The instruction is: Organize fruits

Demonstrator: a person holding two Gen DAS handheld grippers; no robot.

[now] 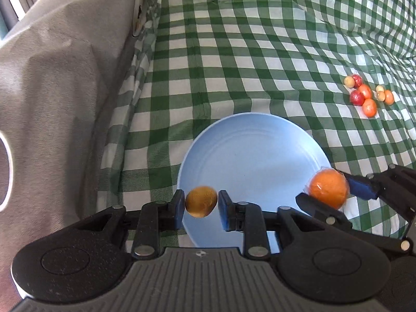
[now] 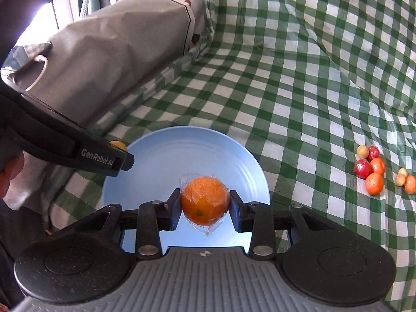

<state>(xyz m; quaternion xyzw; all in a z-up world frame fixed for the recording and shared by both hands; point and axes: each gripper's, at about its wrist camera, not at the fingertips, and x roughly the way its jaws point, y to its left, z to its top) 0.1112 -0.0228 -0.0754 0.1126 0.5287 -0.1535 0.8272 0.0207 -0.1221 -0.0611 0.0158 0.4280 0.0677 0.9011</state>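
Green-and-white checked cloth (image 1: 234, 59), rumpled, covers the surface; grey padded bolster (image 1: 59, 91) along its left side.

Item 1: pale blue plate (image 1: 249, 145), round, ridged, nothing resting on it.

Item 2: orange wrapped in clear film (image 2: 205, 200), gripped at its widest girth in the right gripper (image 2: 205, 204), above the plate's near half. Judged firm and moderately weighty; the film looks slick and crinkled, so a hold across the middle seems safest, loose film corners avoided.

Item 3: small brownish-gold fruit (image 1: 201, 201), kiwi-like, blurred. It sits between the jaws of the left gripper (image 1: 201, 202) over the plate's left rim; a slight gap shows on either side, so whether it is gripped cannot be told. Judged light, softer-skinned, liable to bruise; take it at the midsection with gentle pressure.

Item 4: cluster of small fruits (image 1: 368, 95), orange, red and tan, on the cloth well right of the plate, touching one another. Round, likely to roll if nudged.
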